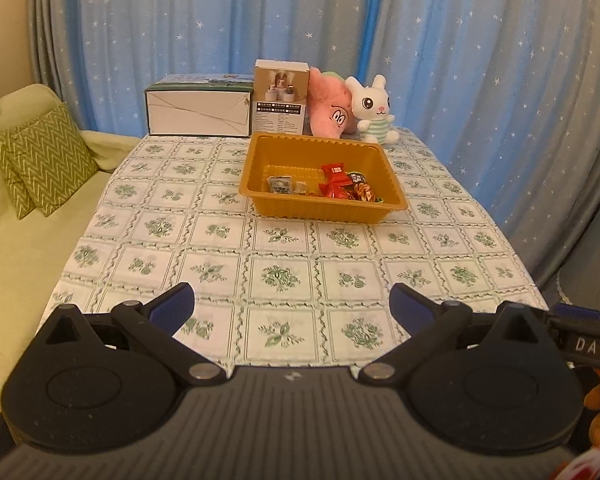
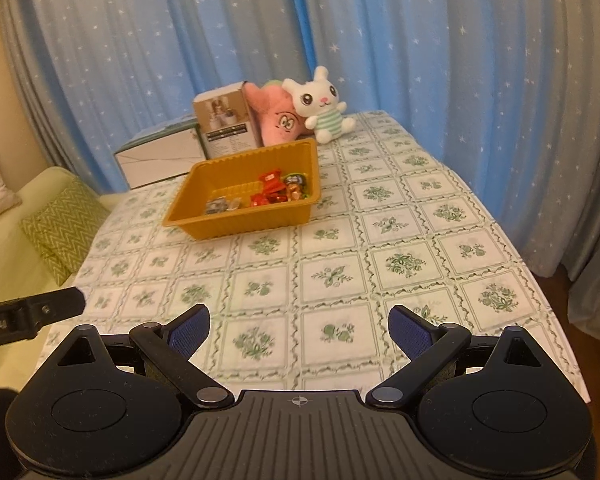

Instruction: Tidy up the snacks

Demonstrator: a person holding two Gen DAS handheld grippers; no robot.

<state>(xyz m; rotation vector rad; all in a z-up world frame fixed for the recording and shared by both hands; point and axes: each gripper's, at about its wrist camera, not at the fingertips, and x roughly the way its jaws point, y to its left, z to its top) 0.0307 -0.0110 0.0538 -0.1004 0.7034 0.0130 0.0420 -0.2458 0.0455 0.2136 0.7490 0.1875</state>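
To the left of the orange tray stood a sofa with a green zigzag cushion, off the table's edge. The tray itself sat on the floral tablecloth, toward the far half of the table, with a white box, a tall carton, a pink plush and a white bunny toy lined up just behind it.

Judging by the layout, the sorting looked finished or nearly so: every snack in view already lay inside the tray, a small grey packet at its left, red wrappers and a brown-and-green packet toward its right. No loose snack showed on the cloth around the tray, so nothing obvious remained to collect.

The left gripper hung near the table's front edge, well short of the tray, its blue pads spread wide and holding nothing. The right gripper sat likewise near the front, the tray well ahead and to its left, jaws wide apart and empty.
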